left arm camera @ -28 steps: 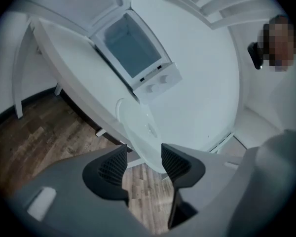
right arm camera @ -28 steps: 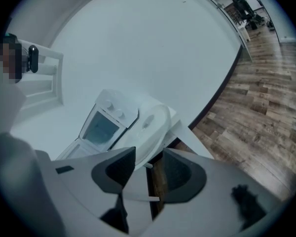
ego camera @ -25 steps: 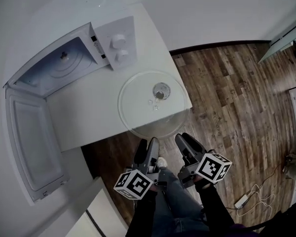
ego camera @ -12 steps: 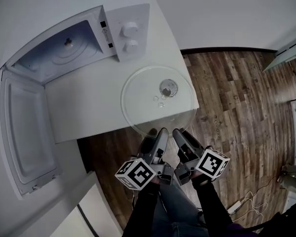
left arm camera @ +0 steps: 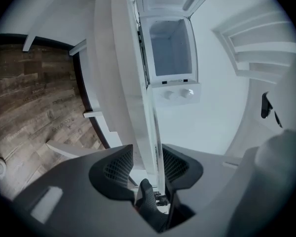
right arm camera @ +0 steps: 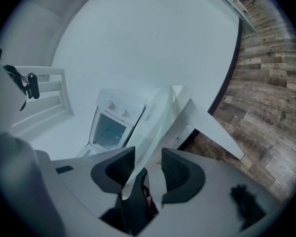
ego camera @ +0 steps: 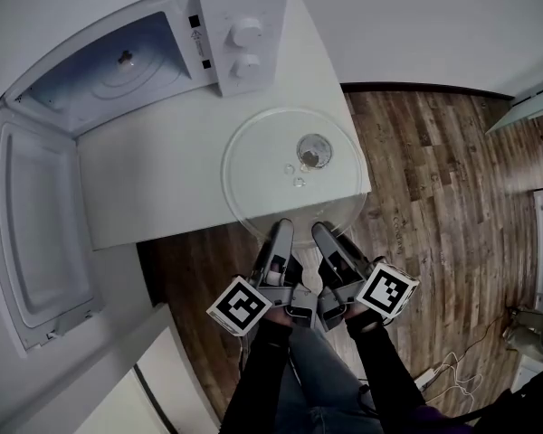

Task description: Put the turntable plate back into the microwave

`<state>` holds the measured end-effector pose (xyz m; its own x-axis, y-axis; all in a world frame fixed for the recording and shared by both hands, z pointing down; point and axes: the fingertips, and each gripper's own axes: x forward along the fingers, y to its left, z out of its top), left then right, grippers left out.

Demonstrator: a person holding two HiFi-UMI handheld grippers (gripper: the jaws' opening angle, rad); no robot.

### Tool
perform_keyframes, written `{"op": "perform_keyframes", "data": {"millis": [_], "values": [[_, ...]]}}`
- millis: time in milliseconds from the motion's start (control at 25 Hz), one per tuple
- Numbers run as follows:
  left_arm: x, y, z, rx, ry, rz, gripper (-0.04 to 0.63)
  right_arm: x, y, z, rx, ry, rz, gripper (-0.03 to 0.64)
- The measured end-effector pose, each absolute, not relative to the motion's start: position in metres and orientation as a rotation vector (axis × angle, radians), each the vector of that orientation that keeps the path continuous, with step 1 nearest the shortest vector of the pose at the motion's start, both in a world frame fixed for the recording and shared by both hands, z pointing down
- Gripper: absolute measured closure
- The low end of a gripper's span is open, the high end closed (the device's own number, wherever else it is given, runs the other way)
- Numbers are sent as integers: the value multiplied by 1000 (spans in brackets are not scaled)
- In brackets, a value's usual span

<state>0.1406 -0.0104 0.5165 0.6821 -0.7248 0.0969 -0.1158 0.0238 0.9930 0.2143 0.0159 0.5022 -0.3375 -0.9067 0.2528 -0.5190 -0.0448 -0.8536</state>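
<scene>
The clear glass turntable plate (ego camera: 271,174) lies flat on the white table (ego camera: 154,188), its near rim hanging over the table's front edge. Both grippers are at that rim. My left gripper (ego camera: 281,231) has the rim (left arm camera: 158,137) between its pads, one above and one below. Its jaws have just been closing; the glass lies against one pad and a gap still shows at the other. My right gripper (ego camera: 321,233) also straddles the plate's edge (right arm camera: 155,115), with space beside it. The microwave (ego camera: 118,70) stands open at the table's far left, its cavity empty.
The microwave door (ego camera: 36,233) swings wide toward me on the left. Its knob panel (ego camera: 244,48) is just beyond the plate. A white cabinet (ego camera: 136,378) is at lower left. On the wooden floor (ego camera: 434,197), a cable (ego camera: 452,364) lies at the right.
Both grippers have moved forward to the plate's near rim and drawn closer together. The left gripper has rolled onto its side. The plate has not moved on the table.
</scene>
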Motion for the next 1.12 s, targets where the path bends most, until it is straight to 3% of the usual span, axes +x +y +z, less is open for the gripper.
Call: {"op": "perform_keyframes", "data": {"millis": [400,1120], "values": [[142,-14,505,1521,-674,-636,549,208,14,496,-1466,1911,-1339,519],[131,-18,496,1517,-531,-753,551,211,24,481,-1417,1934,-1386,543]]}}
